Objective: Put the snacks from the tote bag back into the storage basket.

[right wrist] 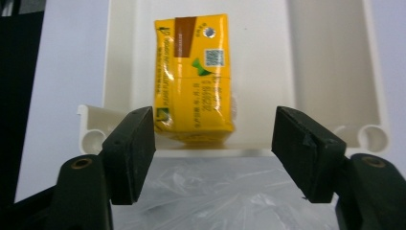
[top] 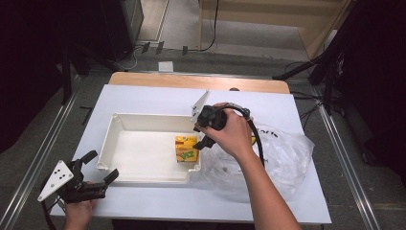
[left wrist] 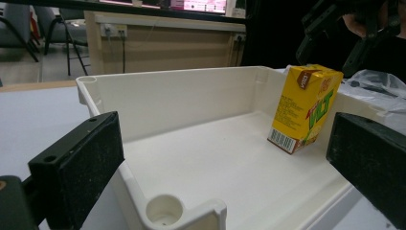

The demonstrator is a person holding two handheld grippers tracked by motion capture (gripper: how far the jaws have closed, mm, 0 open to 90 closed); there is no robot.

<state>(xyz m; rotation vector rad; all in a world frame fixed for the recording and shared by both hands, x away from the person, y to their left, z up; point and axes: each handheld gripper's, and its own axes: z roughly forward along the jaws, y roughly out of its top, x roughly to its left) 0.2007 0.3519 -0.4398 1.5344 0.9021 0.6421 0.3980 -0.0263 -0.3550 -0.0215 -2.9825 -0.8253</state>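
Carton (right wrist: 194, 76): yellow, brown band, green lettering, barcode. Tray (top: 143, 120): plain white. Bag (top: 287, 158): clear plastic, black print. Tabletop (top: 143, 96): white sheet over wood. Gripper (right wrist: 213, 153) pads: black.

I see the tray (top: 143, 165) lying mid-counter (top: 143, 98), with the drink carton (top: 186, 148) standing inside it, leaning against its right wall. The plastic bag (top: 282, 158) lies just right of the tray, touching it, while my left gripper (top: 98, 167) sits off the tray's near-left corner
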